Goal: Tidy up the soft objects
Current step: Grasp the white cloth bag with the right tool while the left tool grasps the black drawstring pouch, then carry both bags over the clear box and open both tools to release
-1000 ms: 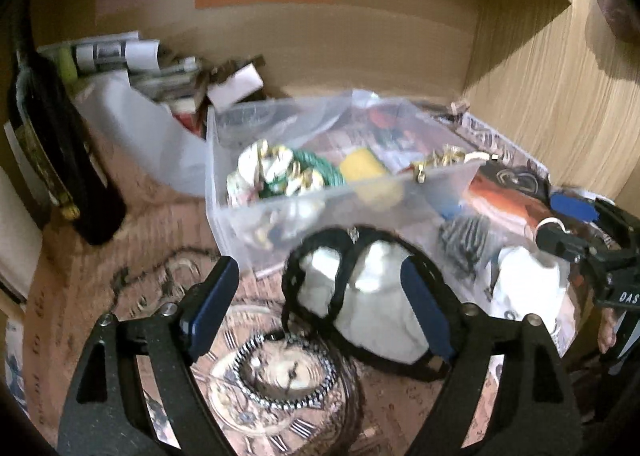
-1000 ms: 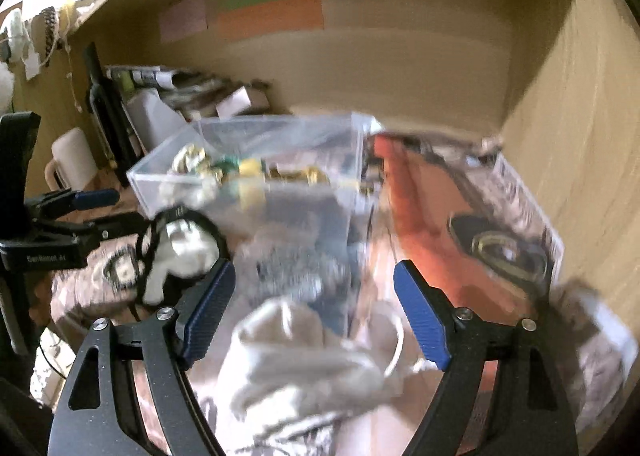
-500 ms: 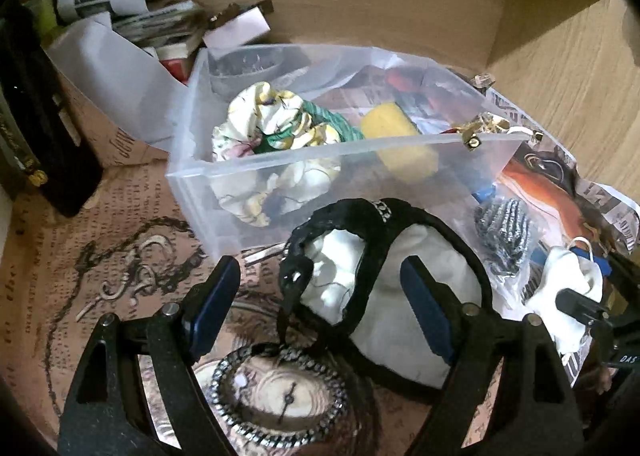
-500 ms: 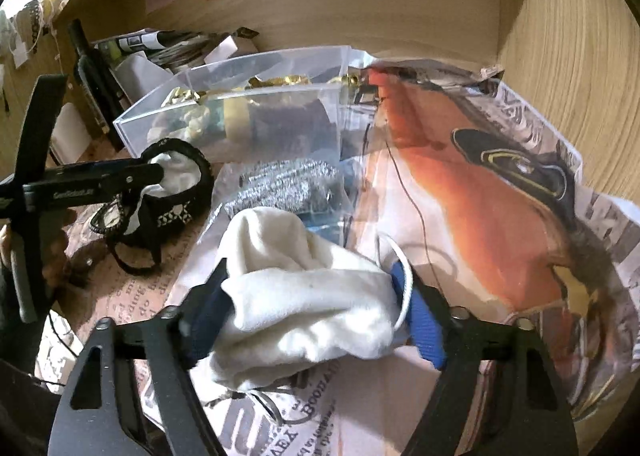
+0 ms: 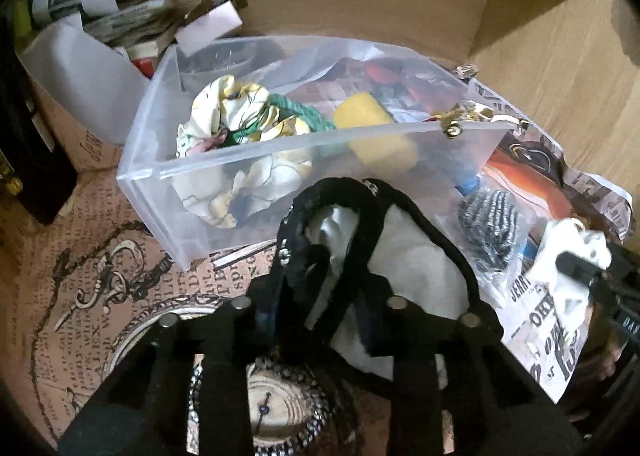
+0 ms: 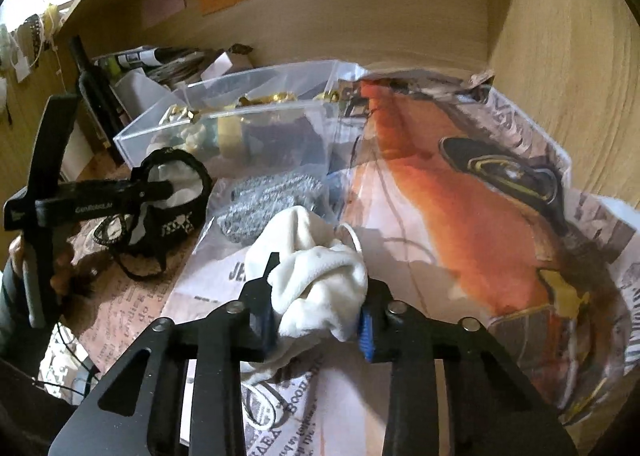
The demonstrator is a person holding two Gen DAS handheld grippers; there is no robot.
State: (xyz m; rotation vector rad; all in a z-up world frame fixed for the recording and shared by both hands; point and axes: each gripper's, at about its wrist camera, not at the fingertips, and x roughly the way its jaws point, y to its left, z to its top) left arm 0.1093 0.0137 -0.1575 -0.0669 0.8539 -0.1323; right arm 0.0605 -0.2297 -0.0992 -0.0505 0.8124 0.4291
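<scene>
My left gripper (image 5: 320, 296) is shut on a black-and-white fabric piece (image 5: 400, 240) lying in front of a clear plastic bin (image 5: 280, 144). It also shows in the right wrist view (image 6: 172, 192), with the left gripper (image 6: 160, 188) on it. The bin holds a floral cloth (image 5: 228, 116), green fabric (image 5: 304, 112) and a yellow sponge (image 5: 364, 112). My right gripper (image 6: 316, 320) is shut on a white cloth (image 6: 316, 272), held just above the paper-covered shelf. That cloth also shows at the right of the left wrist view (image 5: 568, 256).
A bag of grey steel wool (image 6: 272, 200) lies between the two cloths. A dark bottle (image 6: 94, 84) and stacked papers (image 5: 104, 16) stand at the back left. Wooden walls (image 6: 560, 36) close the back and right. Printed paper (image 6: 460, 196) covers the shelf.
Both grippers have closed: the left on the black-and-white fabric piece, the right on the white cloth. Both were open a second ago.
</scene>
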